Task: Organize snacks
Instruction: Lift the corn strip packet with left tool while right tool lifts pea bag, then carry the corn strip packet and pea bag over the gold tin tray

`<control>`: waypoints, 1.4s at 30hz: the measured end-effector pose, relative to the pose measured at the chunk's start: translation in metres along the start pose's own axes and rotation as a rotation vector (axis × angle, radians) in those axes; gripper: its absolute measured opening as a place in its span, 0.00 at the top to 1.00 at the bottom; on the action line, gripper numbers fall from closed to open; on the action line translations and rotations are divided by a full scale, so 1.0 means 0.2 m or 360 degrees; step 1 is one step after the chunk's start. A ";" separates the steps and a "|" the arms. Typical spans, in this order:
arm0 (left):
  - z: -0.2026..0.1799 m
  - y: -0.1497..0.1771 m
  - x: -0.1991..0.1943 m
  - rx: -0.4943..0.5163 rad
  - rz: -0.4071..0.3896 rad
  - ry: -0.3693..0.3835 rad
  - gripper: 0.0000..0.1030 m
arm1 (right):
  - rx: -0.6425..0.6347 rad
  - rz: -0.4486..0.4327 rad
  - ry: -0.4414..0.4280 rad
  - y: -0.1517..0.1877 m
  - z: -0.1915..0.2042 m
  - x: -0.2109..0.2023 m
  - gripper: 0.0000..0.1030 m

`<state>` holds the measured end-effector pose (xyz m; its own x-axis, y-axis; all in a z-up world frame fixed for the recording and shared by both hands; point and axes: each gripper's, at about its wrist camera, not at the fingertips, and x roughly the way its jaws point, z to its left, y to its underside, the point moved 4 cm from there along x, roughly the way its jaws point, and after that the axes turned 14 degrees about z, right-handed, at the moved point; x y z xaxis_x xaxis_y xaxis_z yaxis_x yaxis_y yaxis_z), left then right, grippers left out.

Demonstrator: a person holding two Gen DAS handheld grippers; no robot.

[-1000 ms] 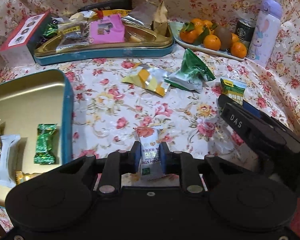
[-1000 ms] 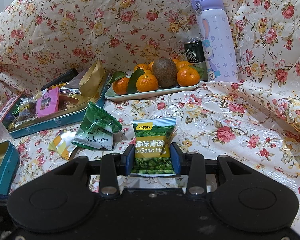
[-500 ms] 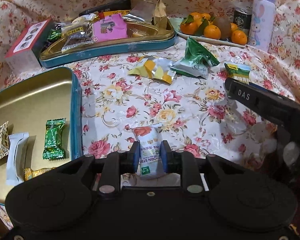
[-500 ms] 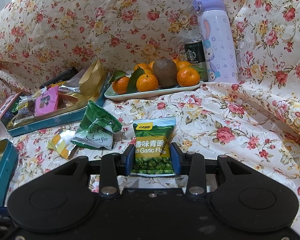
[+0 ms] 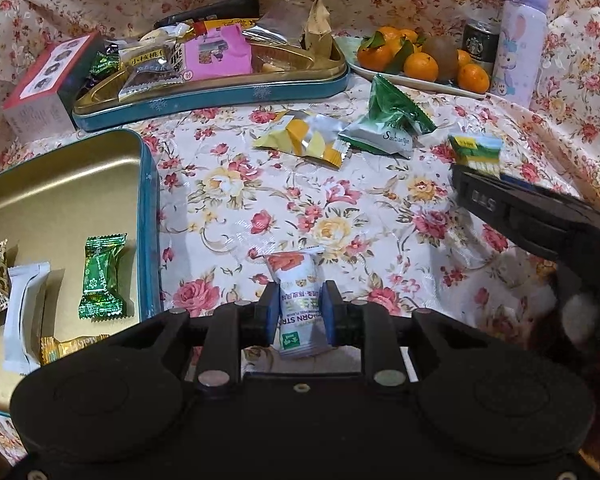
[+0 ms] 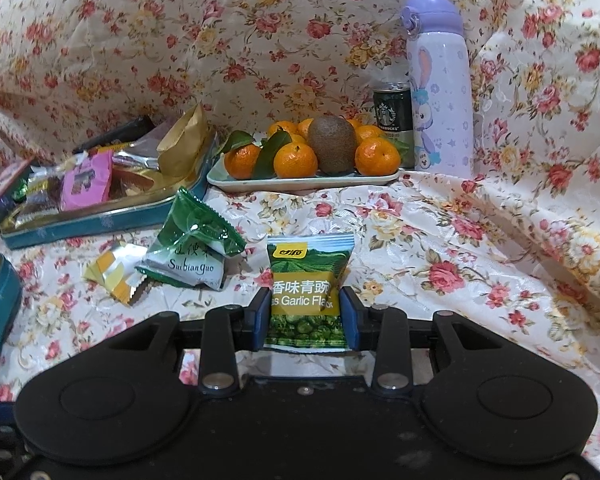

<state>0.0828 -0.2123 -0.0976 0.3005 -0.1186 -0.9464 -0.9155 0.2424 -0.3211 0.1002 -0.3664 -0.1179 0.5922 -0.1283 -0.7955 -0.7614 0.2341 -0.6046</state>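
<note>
My left gripper is shut on a white corn-strip packet and holds it just above the floral cloth, to the right of the near gold tin. In that tin lie a green candy, a white bar and a gold candy. My right gripper grips a green garlic-pea packet by its sides, and its jaws are closing on it. The same packet shows at the right of the left wrist view. A yellow-silver packet and a green-white pouch lie loose on the cloth.
A far blue tin holds several mixed snacks, with a red-and-white box to its left. At the back right stand a plate of tangerines, a coffee can and a purple bottle. Cloth rises behind and to the right.
The left gripper has risen a little with the white packet, so more of the near tin shows. The right gripper's pads have drawn slightly closer on the green packet.
</note>
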 end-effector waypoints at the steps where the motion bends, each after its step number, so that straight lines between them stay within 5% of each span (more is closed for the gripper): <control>1: 0.01 0.00 0.00 -0.0011 0.0000 0.0014 0.71 | 0.0018 0.0018 0.0000 0.00 0.00 -0.02 0.65; 16: 0.10 0.14 -0.07 -0.0048 -0.0023 0.0207 0.75 | 0.0051 -0.0024 -0.0183 0.31 0.04 -0.53 0.65; 28: 0.11 0.35 -0.30 0.0036 -0.0139 0.0124 0.75 | 0.0143 0.0075 -0.0318 0.58 0.10 -0.73 0.65; 42: 0.56 0.48 -0.55 -0.0310 -0.0262 -0.0099 0.75 | -0.0135 0.0233 -0.0639 0.66 0.53 -0.87 0.65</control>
<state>-0.0079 -0.0678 -0.0277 0.4603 -0.0800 -0.8842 -0.8852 0.0343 -0.4639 -0.0744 -0.2123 -0.0551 0.5195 0.2891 -0.8041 -0.8539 0.1400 -0.5013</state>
